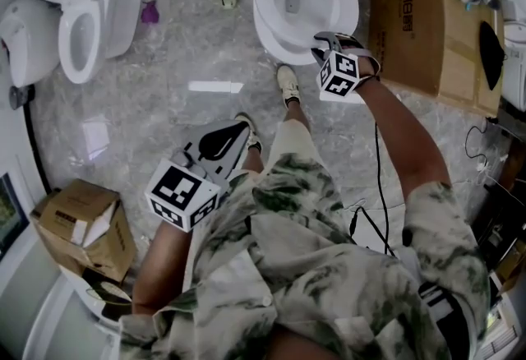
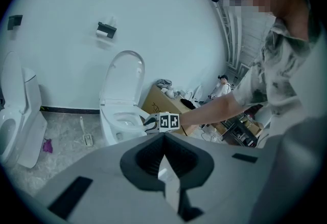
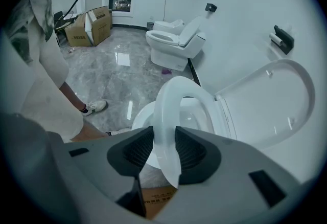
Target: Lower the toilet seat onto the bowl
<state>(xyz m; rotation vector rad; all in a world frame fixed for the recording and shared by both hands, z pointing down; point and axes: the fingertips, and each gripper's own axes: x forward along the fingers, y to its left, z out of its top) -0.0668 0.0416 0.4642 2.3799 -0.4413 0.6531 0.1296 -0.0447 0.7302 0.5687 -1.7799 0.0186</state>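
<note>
Toilet seat (image 3: 166,110): white ring, hinged at the back of the bowl (image 3: 139,118). It is tilted, with its front edge raised above the bowl's front rim, so it is not down yet. The lid (image 3: 271,100) stands upright behind the bowl.

Right claw (image 3: 164,150): at the front of the bowl, pointing steeply down, with the seat's front rim between the jaws. Both dark pads lie against the rim, one on each face. I make out no gap on either side, so I log it as gripping the seat. The jaws stand wide, which fits the rim's thickness.

Left claw (image 2: 163,159): well back from the bowl, jaws together, nothing between them. Idle for this step.

Step in hand, my reading: the lowering itself, probably past halfway. The ring leans well forward of the lid, but its front edge is clear of the bowl.

Next move calls for:
- Carry the rim down along the hinge's arc, not straight down, so the pads do not twist off the smooth plastic.
- Slow near the end, so the ring meets the bowl softly instead of dropping.
- One jaw is on the seat's underside. I judge it must slide out toward the front of the bowl before the seat closes on it.
- Release only once the seat rests flat on the bowl.
</note>
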